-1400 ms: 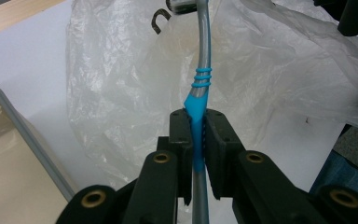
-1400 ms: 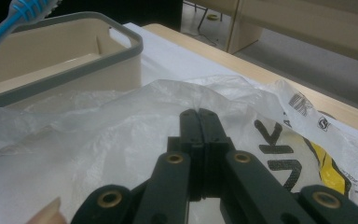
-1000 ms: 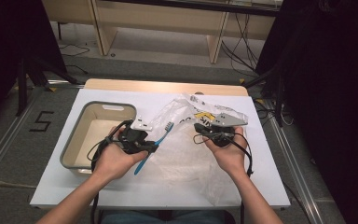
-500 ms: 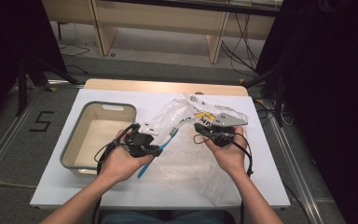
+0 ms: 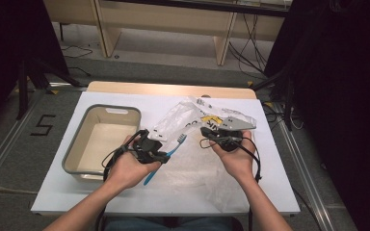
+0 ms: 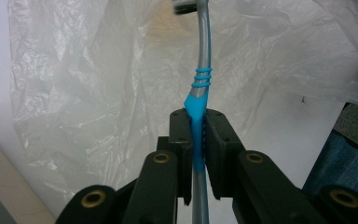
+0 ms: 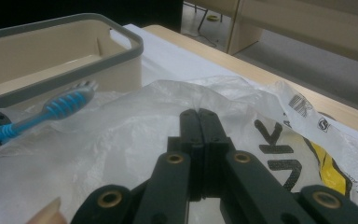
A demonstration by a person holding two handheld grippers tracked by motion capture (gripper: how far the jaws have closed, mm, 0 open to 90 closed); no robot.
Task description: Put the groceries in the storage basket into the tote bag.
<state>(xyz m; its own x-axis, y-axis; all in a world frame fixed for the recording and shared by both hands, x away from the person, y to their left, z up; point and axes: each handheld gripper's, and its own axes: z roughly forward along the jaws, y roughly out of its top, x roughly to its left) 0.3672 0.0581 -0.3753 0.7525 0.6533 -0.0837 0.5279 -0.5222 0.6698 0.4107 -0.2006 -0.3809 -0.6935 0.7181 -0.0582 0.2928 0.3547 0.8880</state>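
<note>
From the high view, the left gripper (image 5: 166, 155) holds a blue toothbrush (image 5: 166, 155) over the middle of the surface (image 5: 279, 192), bristle end aimed toward the far edge and the mouth of the plastic bag (image 5: 192, 144). The right gripper (image 5: 207, 131) sits on the bag's printed far-right part, and a beige bin (image 5: 72, 159) stands by the left edge. The step in hand looks like getting the brush into the bag, so the mouth needs lifting open before the brush goes forward.

In the left gripper view, the fingers (image 6: 216, 135) clamp the toothbrush (image 6: 198, 102) at its blue grip, narrow and firm, with the head against the bag (image 6: 98, 93). Keep the handle in line with the opening.

In the right gripper view, the fingers (image 7: 208, 126) are pressed fully together above the bag (image 7: 135, 135); I cannot tell whether film is pinched between them. The toothbrush (image 7: 65, 105) crosses at left, in front of the bin (image 7: 74, 28).
</note>
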